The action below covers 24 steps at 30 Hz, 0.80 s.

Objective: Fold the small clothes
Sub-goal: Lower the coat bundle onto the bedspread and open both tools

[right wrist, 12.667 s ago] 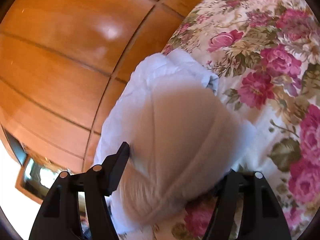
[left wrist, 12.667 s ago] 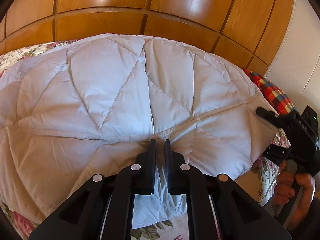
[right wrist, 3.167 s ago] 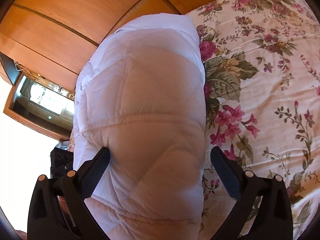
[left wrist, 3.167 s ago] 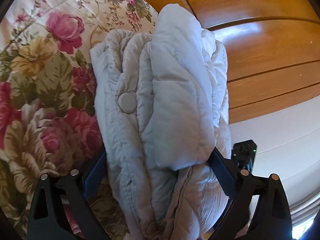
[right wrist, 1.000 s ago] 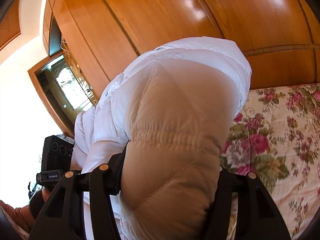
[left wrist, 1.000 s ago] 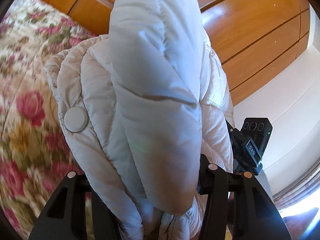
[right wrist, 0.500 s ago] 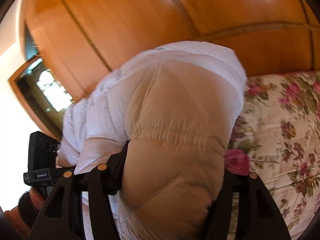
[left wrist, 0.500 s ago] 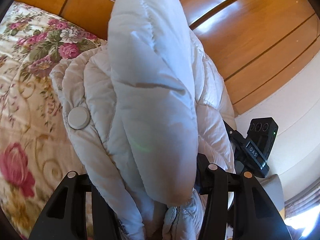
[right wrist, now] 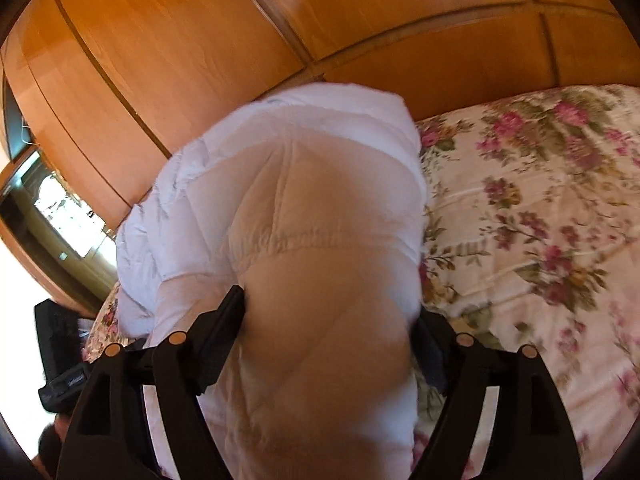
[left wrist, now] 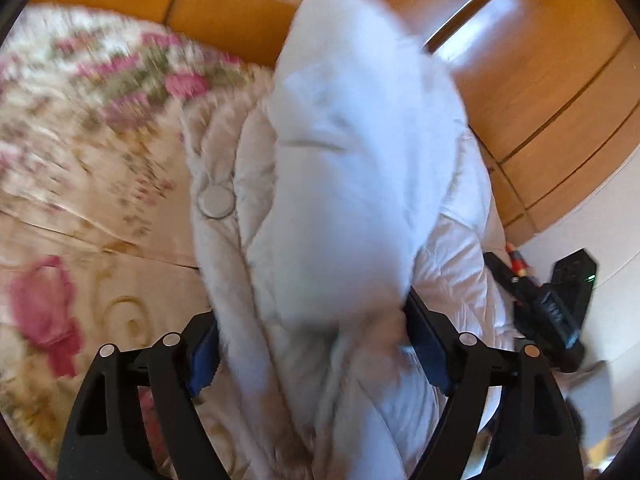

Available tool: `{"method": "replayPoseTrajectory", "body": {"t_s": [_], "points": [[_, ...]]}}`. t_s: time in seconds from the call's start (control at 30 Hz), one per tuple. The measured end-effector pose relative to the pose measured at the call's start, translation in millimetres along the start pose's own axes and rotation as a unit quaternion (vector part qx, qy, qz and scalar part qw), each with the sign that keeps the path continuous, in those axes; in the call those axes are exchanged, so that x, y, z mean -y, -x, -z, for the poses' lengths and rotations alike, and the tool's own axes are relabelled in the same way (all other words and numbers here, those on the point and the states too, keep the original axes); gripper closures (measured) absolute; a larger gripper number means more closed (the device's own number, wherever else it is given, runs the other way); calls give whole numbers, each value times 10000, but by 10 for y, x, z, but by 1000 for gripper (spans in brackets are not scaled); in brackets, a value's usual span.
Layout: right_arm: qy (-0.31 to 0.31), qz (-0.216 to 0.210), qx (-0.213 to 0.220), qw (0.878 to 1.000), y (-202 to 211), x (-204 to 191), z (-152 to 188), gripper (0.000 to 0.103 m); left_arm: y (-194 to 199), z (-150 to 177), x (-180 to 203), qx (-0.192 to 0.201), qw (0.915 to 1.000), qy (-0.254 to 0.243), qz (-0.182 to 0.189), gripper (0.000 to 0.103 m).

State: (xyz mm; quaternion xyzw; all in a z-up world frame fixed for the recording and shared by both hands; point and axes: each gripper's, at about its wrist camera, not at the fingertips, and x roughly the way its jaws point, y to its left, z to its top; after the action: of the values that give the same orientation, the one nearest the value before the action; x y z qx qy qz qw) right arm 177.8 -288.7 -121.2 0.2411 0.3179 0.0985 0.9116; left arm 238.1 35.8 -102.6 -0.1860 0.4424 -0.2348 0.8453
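Observation:
A folded white puffer jacket [left wrist: 340,200] lies as a thick bundle on the floral bedspread [left wrist: 80,240], with a round snap button [left wrist: 216,200] on its left layer. My left gripper [left wrist: 314,344] straddles its near end. The jaws are opening, and the blue pads stand at the bundle's sides without squeezing it. From the other end, the same jacket [right wrist: 320,220] fills the gap of my right gripper [right wrist: 332,320]. Its jaws are opening too; the left fingertip still dents the padding and the right pad stands just clear.
Glossy wooden panels [right wrist: 200,40] rise behind the bed. The floral bedspread [right wrist: 540,240] stretches away to the right of the jacket. A black camera housing [left wrist: 560,304] of the opposite gripper shows past the bundle. A window frame [right wrist: 52,208] is at the left.
Both pairs of jaws have widened around the bundle. The jacket has come down from its raised, tilted hold onto the bedspread, and both views now look down more steeply.

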Motion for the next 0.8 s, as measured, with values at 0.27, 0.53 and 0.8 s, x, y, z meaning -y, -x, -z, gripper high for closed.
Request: {"method": "replayPoseTrajectory", "body": {"t_s": [0.27,0.53,0.8], "points": [[395,471,677,9958,634,-358,124,41,934,222,321,1284,9899,-114,-591,24],[1077,582,401,9917,268,-714,-263,67,336,-495,876,1106,9826,-1146,-958,53],[1317,916,-259,9867,-451,-710,-381,67,-471,-775,379,466,9871,-456,-1463,63]]}}
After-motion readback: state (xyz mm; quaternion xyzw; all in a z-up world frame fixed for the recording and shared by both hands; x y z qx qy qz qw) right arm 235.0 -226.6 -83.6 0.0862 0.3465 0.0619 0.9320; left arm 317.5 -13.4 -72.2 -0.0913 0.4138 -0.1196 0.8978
